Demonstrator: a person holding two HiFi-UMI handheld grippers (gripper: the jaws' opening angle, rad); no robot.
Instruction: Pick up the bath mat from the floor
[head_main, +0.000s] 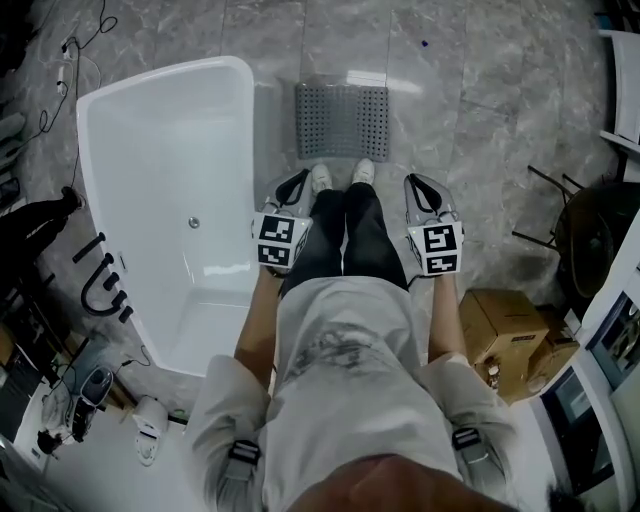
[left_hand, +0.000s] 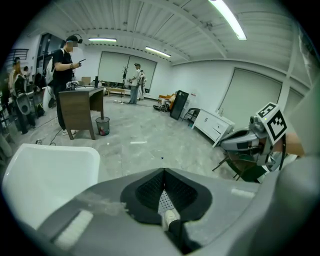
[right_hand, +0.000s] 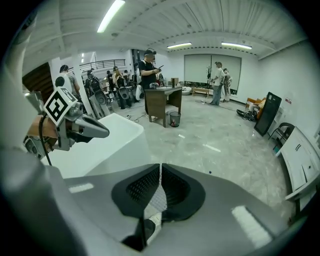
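Beside a white tub (head_main: 160, 130), a person is standing with the left gripper (head_main: 293, 186) clenched on nothing, its jaws pressed together. The grey mat (head_main: 342, 120) is lying flat on the floor (head_main: 470, 110), just past the person's shoes (head_main: 340, 177) and near the tub's far right corner, untouched. The right gripper (head_main: 425, 190) is likewise sitting clenched and empty, short of the mat. By the look of it, nothing is done yet: reaching, gripping an edge and lifting are all waiting.
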